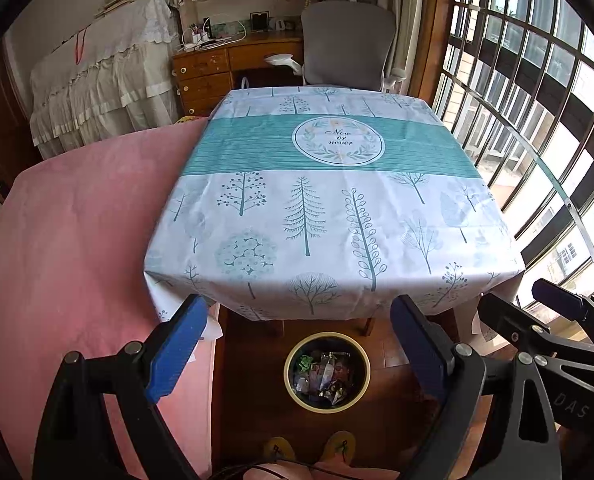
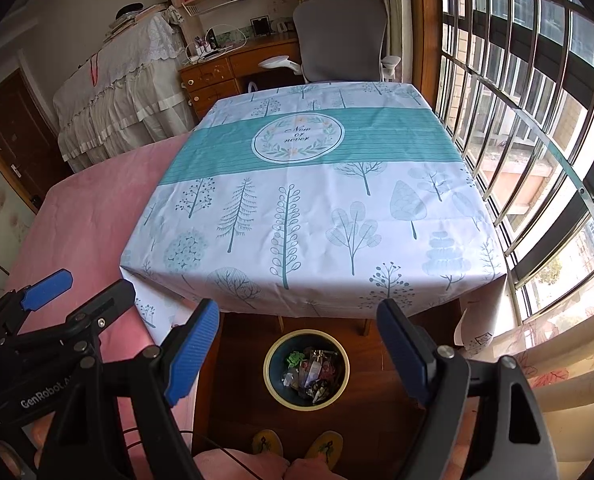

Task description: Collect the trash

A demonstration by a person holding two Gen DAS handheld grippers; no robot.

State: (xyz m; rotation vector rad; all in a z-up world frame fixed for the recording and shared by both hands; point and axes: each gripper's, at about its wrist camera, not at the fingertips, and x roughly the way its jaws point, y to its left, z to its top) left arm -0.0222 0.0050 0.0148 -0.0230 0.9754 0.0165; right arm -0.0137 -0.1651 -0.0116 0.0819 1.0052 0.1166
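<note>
A round bin with a cream rim (image 1: 364, 384) stands on the wooden floor in front of the table and holds several crumpled wrappers (image 1: 324, 376). It shows in the right wrist view too (image 2: 268, 376), with the wrappers (image 2: 313, 372) inside. My left gripper (image 1: 297, 340) is open and empty, held above the bin. My right gripper (image 2: 299, 340) is open and empty too, also above the bin. Each gripper shows at the edge of the other's view, the right one (image 1: 553, 312) and the left one (image 2: 77, 292).
A table with a tree-print cloth (image 1: 317, 200) stands just beyond the bin. A pink-covered surface (image 1: 77, 240) lies to the left. Barred windows (image 1: 537, 100) run along the right. A grey office chair (image 1: 347, 46) and a wooden desk (image 1: 233, 64) stand behind. My slippered feet (image 1: 309, 450) are below the bin.
</note>
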